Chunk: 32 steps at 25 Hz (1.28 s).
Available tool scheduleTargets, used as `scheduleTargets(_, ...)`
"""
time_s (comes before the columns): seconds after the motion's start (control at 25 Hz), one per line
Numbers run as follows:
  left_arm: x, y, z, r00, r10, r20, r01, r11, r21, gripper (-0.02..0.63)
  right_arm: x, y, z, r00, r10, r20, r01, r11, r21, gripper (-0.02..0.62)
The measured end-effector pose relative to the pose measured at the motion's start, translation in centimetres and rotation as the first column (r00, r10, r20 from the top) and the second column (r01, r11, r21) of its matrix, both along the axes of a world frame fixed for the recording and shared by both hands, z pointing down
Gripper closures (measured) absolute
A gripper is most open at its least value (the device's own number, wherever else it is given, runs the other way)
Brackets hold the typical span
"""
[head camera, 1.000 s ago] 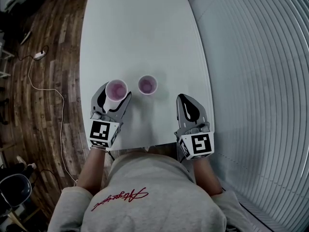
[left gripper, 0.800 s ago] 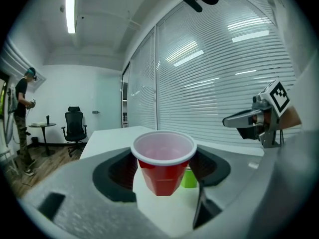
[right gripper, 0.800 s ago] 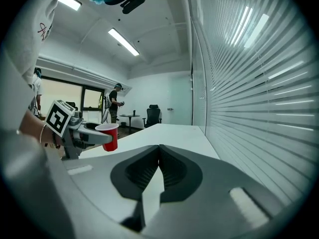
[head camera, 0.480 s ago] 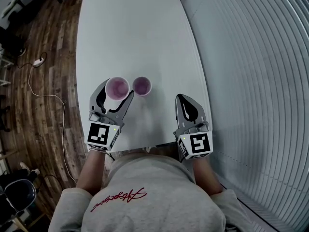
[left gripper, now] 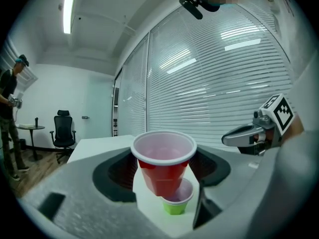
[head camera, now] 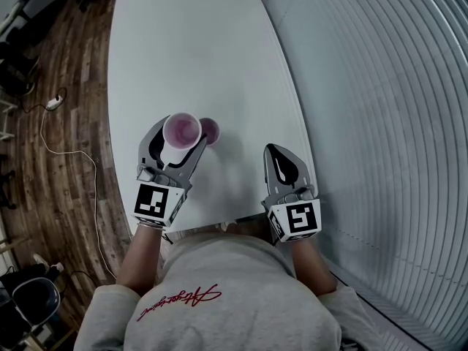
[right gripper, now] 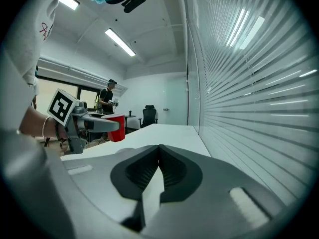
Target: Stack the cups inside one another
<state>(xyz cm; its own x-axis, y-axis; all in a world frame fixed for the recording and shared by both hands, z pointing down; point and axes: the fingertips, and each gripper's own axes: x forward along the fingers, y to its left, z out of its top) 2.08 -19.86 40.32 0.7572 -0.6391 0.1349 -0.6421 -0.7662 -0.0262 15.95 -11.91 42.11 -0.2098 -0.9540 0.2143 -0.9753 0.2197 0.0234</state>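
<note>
1. Grip: your left gripper [head camera: 180, 136] has its jaws set wide but closed on the red cup [left gripper: 163, 163]. The pads press the cup's wall under the rim. The cup is upright, mouth up, nothing in it.
2. Just under and a little ahead of the jaws, the green cup [left gripper: 177, 203] stands mouth up on the table [head camera: 190, 50]. The red cup's base hangs over the near part of that mouth. You cannot tell from these views whether the two touch.
3. Change: a second ago the green cup sat off to this gripper's right with bare table between the cups. Now the red rim overlaps it in the head view, so you have carried the red cup up and across. The grip width is as it was.
4. Reading: pickup looks done and transport nearly so. Remaining, by judgement: centre the red base over the green mouth, lower it in, then let go. The base seems offset towards you, so a straight drop may catch the green rim and tip it.
5. Your right gripper [head camera: 278, 152] is off to the left one's right, well apart from both cups. Its jaws are fully together with nothing between them, and it has barely shifted.
6. Beyond the cups, only bare tabletop lies ahead.
</note>
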Motion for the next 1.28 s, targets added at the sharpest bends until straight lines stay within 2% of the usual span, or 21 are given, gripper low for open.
scheduleTargets(0.28, 3.6, -1.1, 2.0, 1.000, 0.024, 0.004, -0.024, 1.000, -0.021, 0.296, 2.5, -0.3, 1.0, 1.000, 0.010, 0.008, -0.010, 1.000, -0.008, 0.600)
scheduleTargets(1.28, 4.1, -0.8, 5.9, 0.995, 0.070, 0.070, -0.064, 0.994, -0.089, 0.296, 2.7, 0.6, 0.8, 0.999, 0.047, 0.000, -0.047, 0.999, -0.025, 0.600)
